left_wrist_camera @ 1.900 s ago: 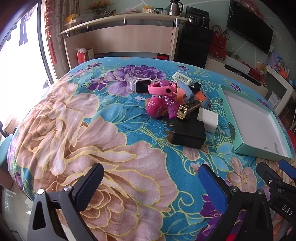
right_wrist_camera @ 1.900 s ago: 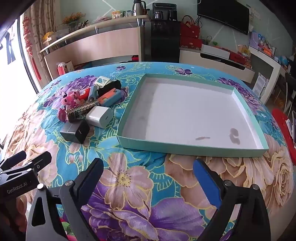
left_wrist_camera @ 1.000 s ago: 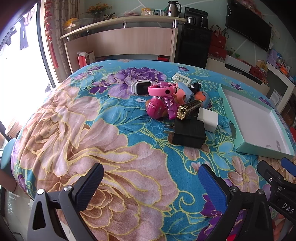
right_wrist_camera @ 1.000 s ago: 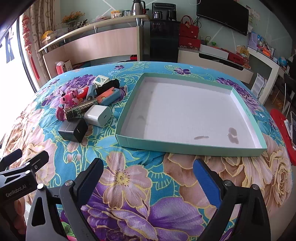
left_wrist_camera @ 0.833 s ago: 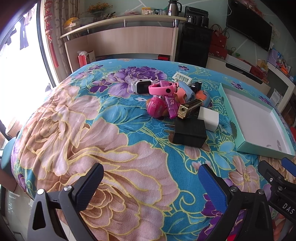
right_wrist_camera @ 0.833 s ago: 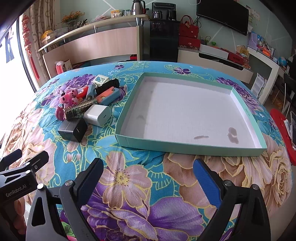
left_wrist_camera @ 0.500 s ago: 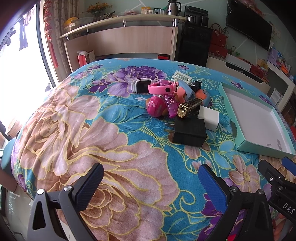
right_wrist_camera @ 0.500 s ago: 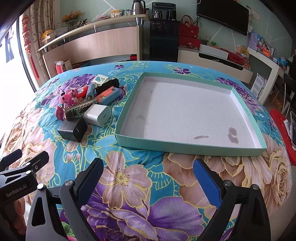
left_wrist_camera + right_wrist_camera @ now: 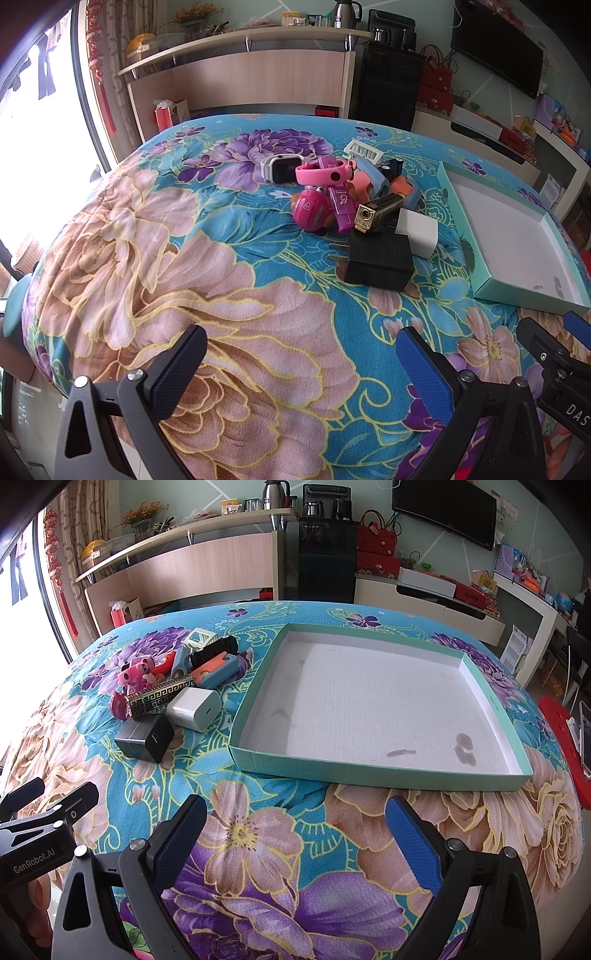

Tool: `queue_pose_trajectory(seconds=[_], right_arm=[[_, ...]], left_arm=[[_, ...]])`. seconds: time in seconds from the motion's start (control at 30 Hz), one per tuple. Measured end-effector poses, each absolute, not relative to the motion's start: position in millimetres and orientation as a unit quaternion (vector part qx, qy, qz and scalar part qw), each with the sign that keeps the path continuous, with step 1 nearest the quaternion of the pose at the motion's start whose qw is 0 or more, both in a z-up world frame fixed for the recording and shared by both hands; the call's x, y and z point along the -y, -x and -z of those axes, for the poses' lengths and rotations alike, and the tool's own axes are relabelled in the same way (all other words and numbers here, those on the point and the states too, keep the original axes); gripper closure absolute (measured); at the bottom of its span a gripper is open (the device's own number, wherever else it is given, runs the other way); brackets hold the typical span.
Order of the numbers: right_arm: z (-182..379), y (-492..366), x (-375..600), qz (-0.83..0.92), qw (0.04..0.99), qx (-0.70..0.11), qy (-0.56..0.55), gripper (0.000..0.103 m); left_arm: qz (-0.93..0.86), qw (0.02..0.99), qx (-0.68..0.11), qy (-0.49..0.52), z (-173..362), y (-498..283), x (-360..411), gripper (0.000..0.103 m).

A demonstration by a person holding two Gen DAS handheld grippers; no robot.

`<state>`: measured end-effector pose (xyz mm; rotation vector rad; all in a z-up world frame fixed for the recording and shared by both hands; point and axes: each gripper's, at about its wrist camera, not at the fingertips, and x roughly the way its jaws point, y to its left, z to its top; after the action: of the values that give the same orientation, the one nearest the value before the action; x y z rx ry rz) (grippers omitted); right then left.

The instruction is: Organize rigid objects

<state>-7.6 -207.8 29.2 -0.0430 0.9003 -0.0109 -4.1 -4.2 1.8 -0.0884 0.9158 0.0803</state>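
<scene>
A pile of small rigid objects lies on the floral cloth: a black charger point(image 9: 378, 264) point(image 9: 146, 738), a white charger point(image 9: 419, 232) point(image 9: 194, 709), a gold-and-black patterned lighter point(image 9: 378, 212) point(image 9: 160, 698), a pink watch point(image 9: 323, 173), a pink round toy point(image 9: 310, 208) and a white watch point(image 9: 277, 168). A shallow teal tray point(image 9: 369, 771) point(image 9: 528, 295) with a white floor lies to the right of the pile and holds nothing. My left gripper point(image 9: 301, 367) is open and empty, well short of the pile. My right gripper point(image 9: 295, 834) is open and empty in front of the tray's near wall.
The table's near edge drops off at the lower left in the left wrist view. A wooden counter point(image 9: 258, 77) and a black cabinet point(image 9: 391, 88) stand behind the table. A red stool point(image 9: 561, 746) stands at the right. Each gripper shows at the other view's edge.
Both views have crept slightly back and up from the table; the objects and tray have not moved. Both grippers stay open.
</scene>
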Motion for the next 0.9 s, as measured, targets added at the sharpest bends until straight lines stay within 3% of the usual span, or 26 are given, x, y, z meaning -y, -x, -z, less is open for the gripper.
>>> queue_pose_trajectory(seconds=[0.9], right_arm=[[-26.6, 7.2, 207.4, 0.006, 0.898, -0.439, 0.021, 0.006]], left_arm=[[-0.037, 0.891, -0.450, 0.044, 3.0, 1.8, 4.4, 0.000]])
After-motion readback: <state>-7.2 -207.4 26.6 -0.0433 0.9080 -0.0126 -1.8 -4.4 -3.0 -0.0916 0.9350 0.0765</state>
